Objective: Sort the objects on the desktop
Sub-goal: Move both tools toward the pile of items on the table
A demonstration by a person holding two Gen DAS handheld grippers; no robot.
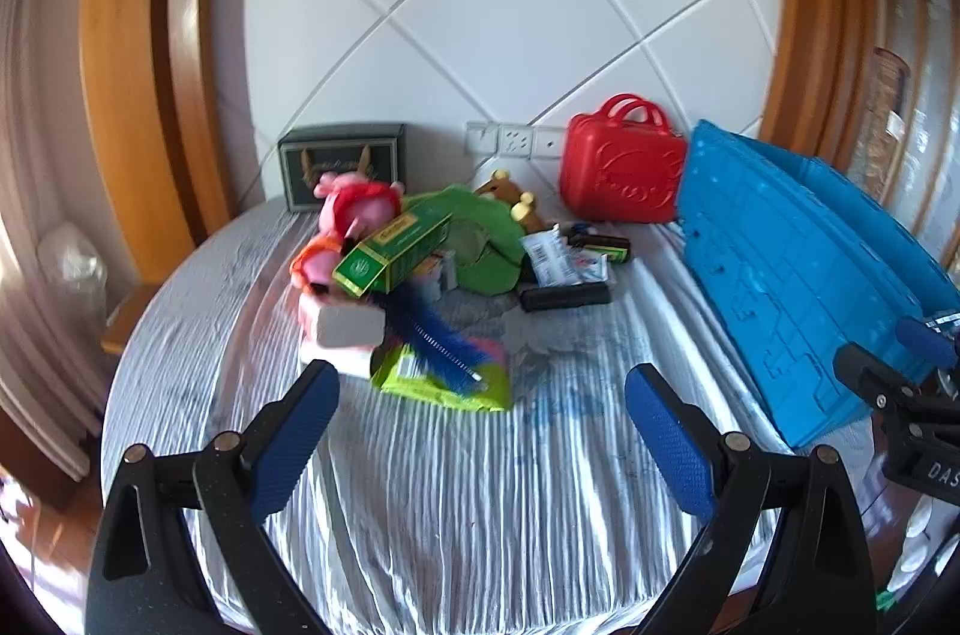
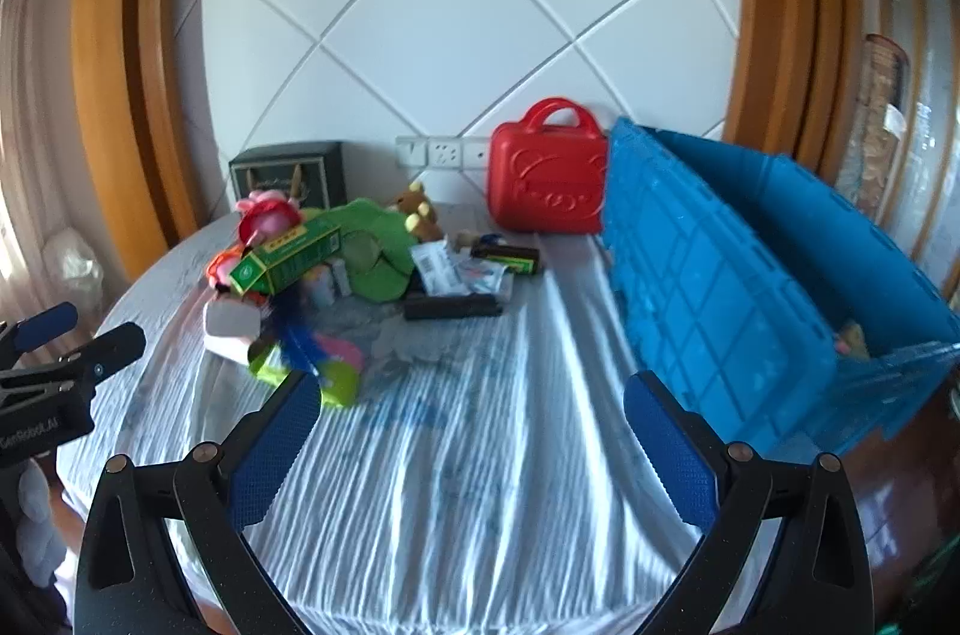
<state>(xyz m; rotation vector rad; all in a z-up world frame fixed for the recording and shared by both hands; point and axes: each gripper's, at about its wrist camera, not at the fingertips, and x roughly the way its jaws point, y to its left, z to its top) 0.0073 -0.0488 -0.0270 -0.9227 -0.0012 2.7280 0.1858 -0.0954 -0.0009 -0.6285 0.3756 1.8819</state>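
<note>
The left gripper hangs above the cloth-covered table with its jaws spread wide and nothing between them; the right gripper is just as wide and just as empty.

Only the right wrist view looks into the blue crate, where something small and yellowish lies against its near wall; the left wrist view shows only the crate's ribbed outer side.

Taking the crate as the landmark: one red case stands touching its far left corner, against the wall. One dark box stands well left of it. The heap to be sorted lies left of the crate, apart from it: one green plush piece, one pink plush toy, one green carton, one black bar, one blue feathery brush.
</note>
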